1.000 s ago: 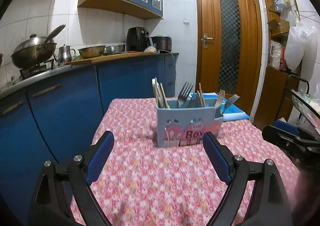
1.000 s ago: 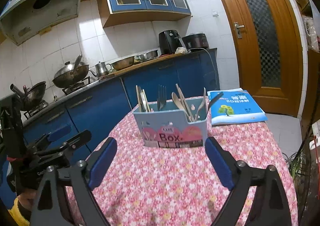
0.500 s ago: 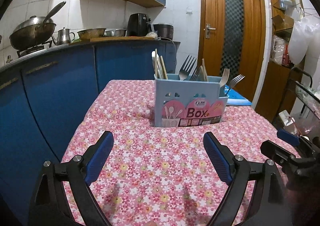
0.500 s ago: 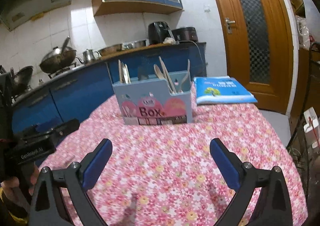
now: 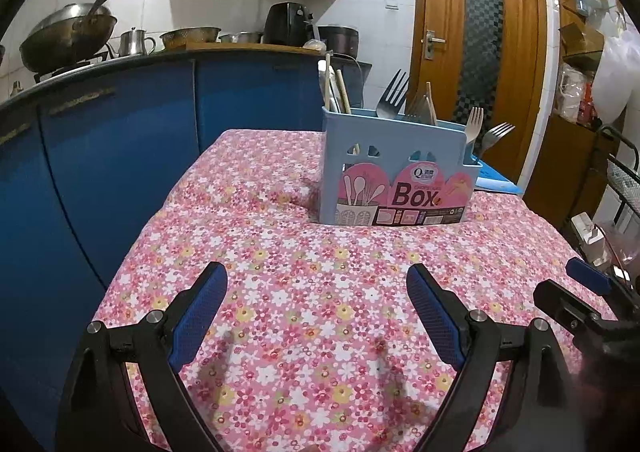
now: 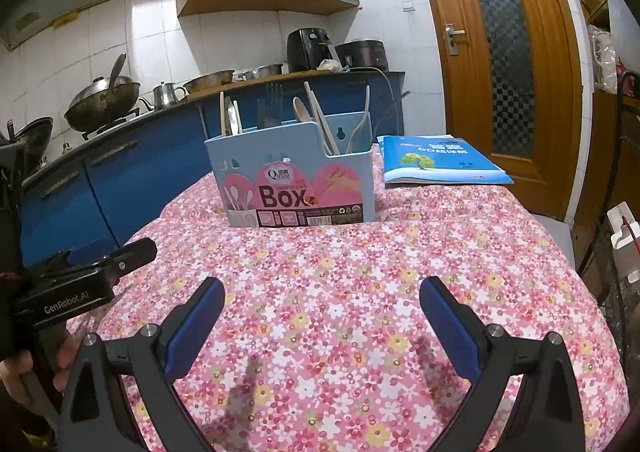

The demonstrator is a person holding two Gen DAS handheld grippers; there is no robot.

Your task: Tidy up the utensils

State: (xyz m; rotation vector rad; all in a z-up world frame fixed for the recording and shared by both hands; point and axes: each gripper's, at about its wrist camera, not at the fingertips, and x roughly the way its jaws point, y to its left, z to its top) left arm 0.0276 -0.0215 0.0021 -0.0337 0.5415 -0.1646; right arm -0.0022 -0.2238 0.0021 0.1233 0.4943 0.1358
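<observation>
A light blue utensil box (image 5: 394,171) (image 6: 294,175) labelled "Box" stands on the floral tablecloth (image 5: 320,292) (image 6: 360,272), holding forks (image 5: 394,97), wooden spoons (image 6: 302,109) and chopsticks (image 5: 334,85). My left gripper (image 5: 316,292) hovers low over the cloth in front of the box, open, nothing between its blue pads. My right gripper (image 6: 320,304) is likewise open and empty, short of the box. In the right wrist view the left gripper (image 6: 92,264) shows at the left edge, held by a hand (image 6: 16,372). The right gripper's tip (image 5: 576,292) shows at the right of the left wrist view.
A blue booklet (image 6: 436,161) lies on the table behind the box to the right. Blue kitchen cabinets (image 5: 120,151) with a wok (image 5: 68,35), kettle and appliances run along the left. A wooden door (image 6: 508,51) is behind; a wire rack (image 5: 624,179) stands at the right.
Both grippers have sunk toward the tablecloth, so the box now sits higher and larger in both views. Both stay open and empty.
</observation>
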